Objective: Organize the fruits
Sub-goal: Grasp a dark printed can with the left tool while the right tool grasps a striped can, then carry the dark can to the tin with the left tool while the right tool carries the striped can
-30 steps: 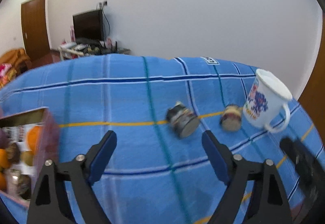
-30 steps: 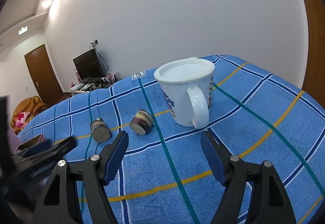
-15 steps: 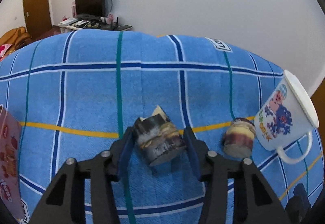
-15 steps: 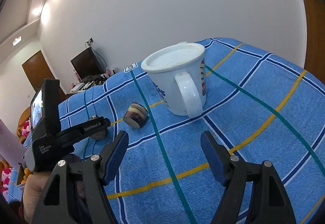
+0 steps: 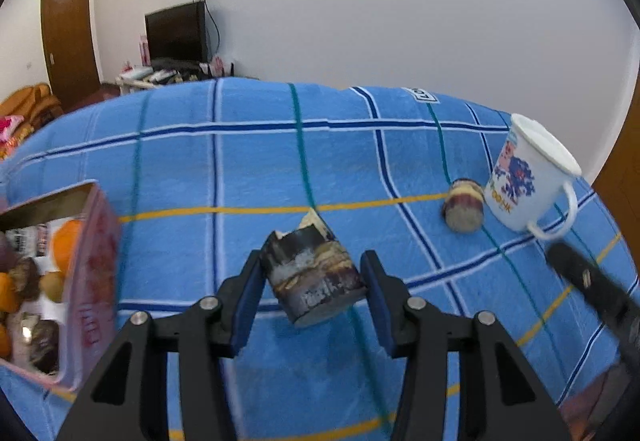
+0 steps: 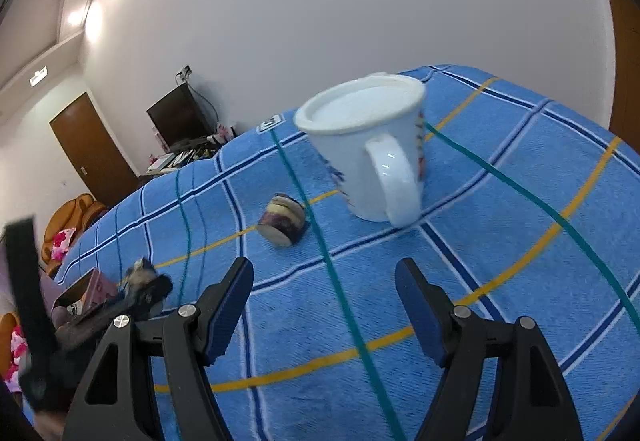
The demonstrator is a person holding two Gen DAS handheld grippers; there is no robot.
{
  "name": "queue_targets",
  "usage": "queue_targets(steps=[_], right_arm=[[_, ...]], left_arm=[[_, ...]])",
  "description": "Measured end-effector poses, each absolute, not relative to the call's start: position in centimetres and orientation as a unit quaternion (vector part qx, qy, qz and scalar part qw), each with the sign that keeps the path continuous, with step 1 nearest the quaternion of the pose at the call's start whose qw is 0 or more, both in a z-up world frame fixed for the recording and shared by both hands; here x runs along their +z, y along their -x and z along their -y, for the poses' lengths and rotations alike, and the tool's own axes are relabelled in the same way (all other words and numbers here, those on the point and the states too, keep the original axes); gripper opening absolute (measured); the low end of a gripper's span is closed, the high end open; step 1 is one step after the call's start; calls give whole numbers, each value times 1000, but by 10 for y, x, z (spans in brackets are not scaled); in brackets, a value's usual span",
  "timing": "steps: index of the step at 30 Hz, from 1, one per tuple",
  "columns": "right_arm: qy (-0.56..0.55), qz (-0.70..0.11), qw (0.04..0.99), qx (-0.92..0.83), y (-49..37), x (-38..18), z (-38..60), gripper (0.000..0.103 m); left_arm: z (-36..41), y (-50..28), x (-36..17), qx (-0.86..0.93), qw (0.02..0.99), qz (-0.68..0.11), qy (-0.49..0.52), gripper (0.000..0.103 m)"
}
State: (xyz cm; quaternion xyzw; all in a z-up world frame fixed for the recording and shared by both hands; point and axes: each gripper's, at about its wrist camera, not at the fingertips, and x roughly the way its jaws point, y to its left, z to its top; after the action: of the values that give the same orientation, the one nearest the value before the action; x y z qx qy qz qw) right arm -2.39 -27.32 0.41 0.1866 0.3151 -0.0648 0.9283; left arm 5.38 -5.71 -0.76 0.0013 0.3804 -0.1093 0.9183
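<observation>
The left gripper (image 5: 312,291) has just closed its jaws on a dark, ragged-topped sugarcane piece (image 5: 314,275), holding it above the blue plaid cloth (image 5: 248,169), which hides what it covers. Left of it, a pink box (image 5: 94,273) of oranges and darker fruit is cut off at the frame edge. The right gripper (image 6: 324,307) stands open and empty near a second sugarcane piece (image 6: 283,220) lying beside a white mug (image 6: 370,161), its print only partly readable.
</observation>
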Motion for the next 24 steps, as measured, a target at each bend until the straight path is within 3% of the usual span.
queue_targets(steps=[14,16,18,24], right_arm=[[-134,-413,898,-74,-104,-24,237,74],[-117,-419,896,-90,-113,-31,234,67],[-97,-419,898,-97,-118,-30,230,45],[-77,-421,900,-79,-108,-29,225,45]], left_arm=[[29,-42,-3,-71,935,-347,1,50],[30,-42,-4,-73,934,-349,1,50],[30,-41,-5,-74,934,-351,0,50],[29,-41,-3,-69,937,-343,-4,50]])
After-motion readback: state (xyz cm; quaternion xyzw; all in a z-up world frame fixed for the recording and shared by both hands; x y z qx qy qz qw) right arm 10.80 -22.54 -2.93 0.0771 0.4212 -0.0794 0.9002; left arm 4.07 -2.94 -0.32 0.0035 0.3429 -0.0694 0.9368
